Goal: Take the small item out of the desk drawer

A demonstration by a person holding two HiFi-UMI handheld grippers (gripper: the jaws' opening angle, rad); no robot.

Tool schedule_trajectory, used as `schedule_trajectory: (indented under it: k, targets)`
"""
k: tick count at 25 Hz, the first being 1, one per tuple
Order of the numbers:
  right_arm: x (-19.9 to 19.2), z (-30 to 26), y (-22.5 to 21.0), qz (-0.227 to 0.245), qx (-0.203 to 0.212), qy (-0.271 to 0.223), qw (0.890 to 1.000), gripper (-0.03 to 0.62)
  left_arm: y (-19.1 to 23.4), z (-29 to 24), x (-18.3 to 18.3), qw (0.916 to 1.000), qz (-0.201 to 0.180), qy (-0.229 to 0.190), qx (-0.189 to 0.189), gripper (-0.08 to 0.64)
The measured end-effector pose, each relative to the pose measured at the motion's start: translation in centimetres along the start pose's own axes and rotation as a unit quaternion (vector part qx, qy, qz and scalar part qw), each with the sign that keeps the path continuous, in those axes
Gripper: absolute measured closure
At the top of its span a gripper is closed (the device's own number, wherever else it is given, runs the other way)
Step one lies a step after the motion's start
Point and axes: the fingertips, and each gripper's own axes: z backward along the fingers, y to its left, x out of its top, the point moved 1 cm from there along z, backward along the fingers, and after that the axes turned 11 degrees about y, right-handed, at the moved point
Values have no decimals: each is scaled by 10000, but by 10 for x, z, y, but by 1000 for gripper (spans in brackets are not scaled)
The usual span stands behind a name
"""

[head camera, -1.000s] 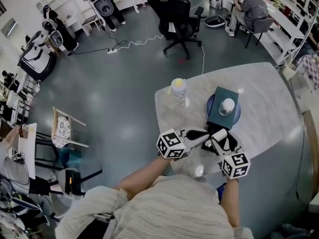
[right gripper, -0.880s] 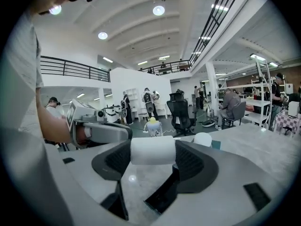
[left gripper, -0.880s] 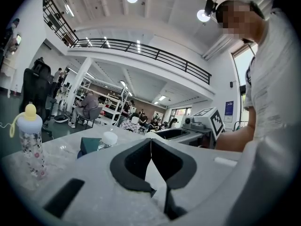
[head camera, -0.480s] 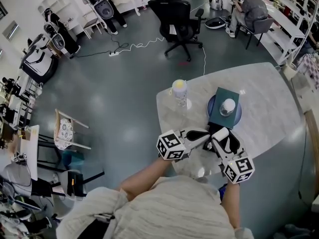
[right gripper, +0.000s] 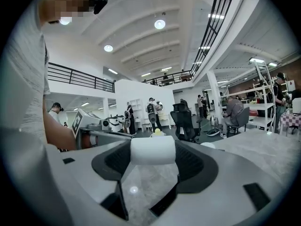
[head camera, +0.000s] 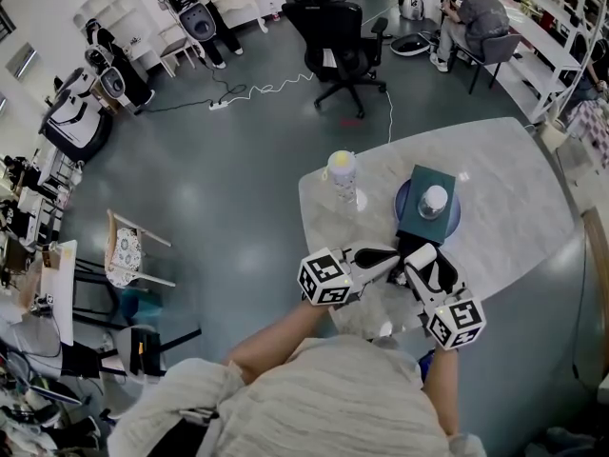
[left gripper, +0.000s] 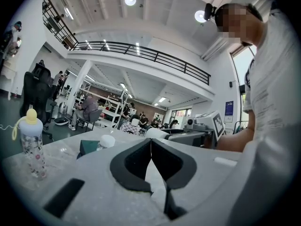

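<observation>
The right gripper [head camera: 420, 263] was pinching the small white item [right gripper: 153, 149], a short, rounded, roll-like piece, crosswise at the very tips of its jaws, one pad on each side of it. So the item was already out and in hand; no drawer could be made out in any view. The left gripper [left gripper: 151, 147] hung just to the left of those tips with its jaws pressed together on nothing. Ahead of the right gripper, on the marble table [head camera: 514, 188], stood a teal box [head camera: 425, 203] on a blue plate [head camera: 450, 219], and farther ahead to the left a baby bottle [head camera: 342, 174]. The item looked light and smooth, perhaps slightly soft. Its rounded body would probably roll or squirt out of a loose or off-centre pinch, so a moderate grip across its middle seemed right.
</observation>
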Motion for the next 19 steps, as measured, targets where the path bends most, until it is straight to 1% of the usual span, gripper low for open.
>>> schedule_trajectory:
  k: [13, 19]
  targets:
    - [-4, 9, -2, 31, 20, 5, 10000, 333, -8, -6, -4, 10000, -3, 50, -5, 545]
    - [2, 7, -2, 68, 48, -3, 10000, 333, -6, -5, 0, 10000, -13, 21, 22, 545]
